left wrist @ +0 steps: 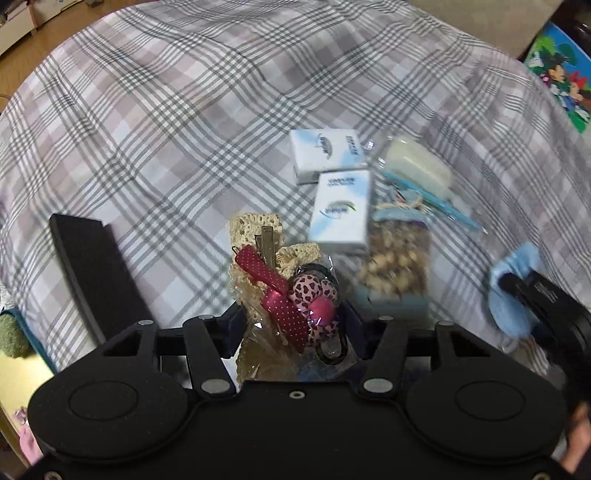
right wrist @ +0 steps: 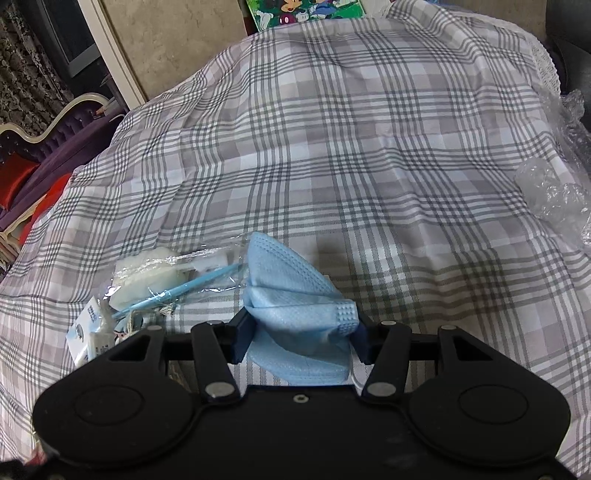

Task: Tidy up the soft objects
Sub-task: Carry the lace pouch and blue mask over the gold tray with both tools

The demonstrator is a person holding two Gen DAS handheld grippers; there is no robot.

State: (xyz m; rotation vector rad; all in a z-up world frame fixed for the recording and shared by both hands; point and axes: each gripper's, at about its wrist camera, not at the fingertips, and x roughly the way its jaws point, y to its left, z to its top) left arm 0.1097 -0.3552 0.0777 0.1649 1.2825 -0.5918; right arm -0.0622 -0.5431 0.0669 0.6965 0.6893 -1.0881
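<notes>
My left gripper is shut on a clear packet of hair accessories: cream crochet lace, a red dotted bow and a pink leopard-print flower. It hangs just above the plaid cloth. My right gripper is shut on a folded light-blue face mask; the same mask and gripper show at the right edge of the left wrist view. On the cloth lie two white tissue packs, a bag of cream sponge with a blue stick, and a bag of brownish pieces.
A black flat case lies on the cloth at the left. A green plush edge sits at the far left. Crumpled clear plastic rests at the cloth's right side. A cartoon picture board stands behind the cloth.
</notes>
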